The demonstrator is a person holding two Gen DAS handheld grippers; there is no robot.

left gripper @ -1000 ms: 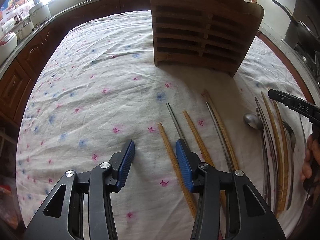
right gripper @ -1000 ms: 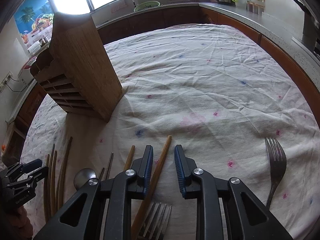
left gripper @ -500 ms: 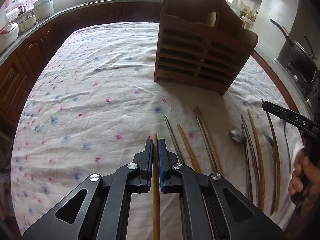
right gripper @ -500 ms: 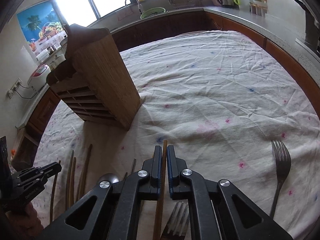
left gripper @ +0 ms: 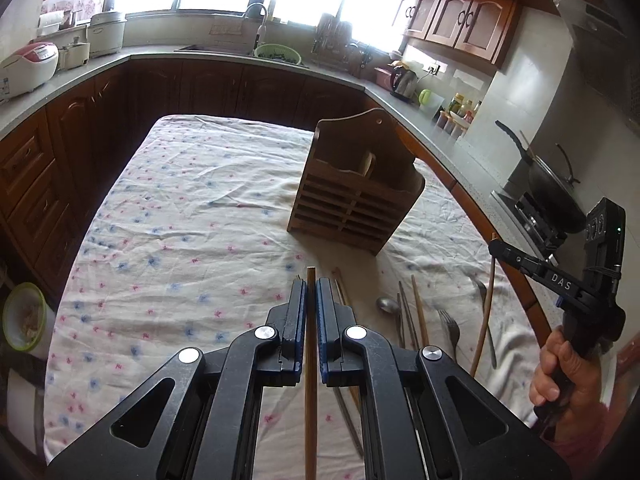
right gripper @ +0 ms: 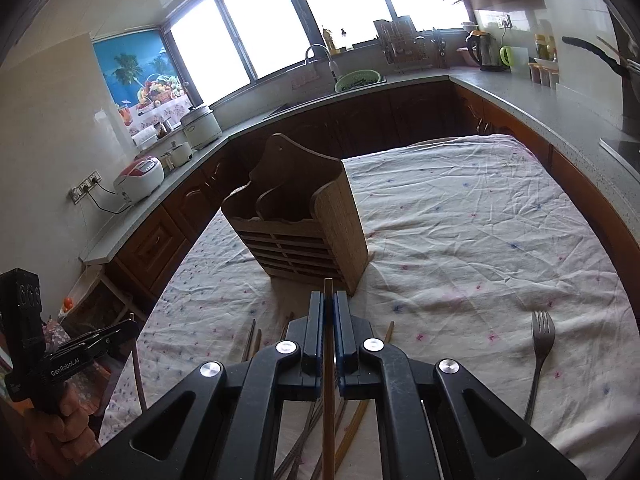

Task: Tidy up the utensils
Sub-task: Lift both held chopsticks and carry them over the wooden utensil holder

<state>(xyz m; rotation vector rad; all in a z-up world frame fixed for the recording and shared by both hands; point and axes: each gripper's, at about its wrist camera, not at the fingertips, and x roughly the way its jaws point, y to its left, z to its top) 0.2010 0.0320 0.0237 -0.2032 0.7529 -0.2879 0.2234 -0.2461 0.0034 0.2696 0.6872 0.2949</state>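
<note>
Chopsticks are off the cloth now: left gripper [left gripper: 311, 312] is clamped on one wooden chopstick [left gripper: 310, 384], right gripper [right gripper: 328, 320] clamped on another [right gripper: 329, 380]. A sec ago both claws were wide open, low over the row; now both sticks are lifted w/ tips aimed at the wooden holder [right gripper: 298, 228] at the far middle of the table [left gripper: 192, 208]. So pick-up looks done, drop-in comes next. Spoon [left gripper: 387, 304], forks and other sticks are on the near right, a lone fork [right gripper: 541, 344] further right.
</note>
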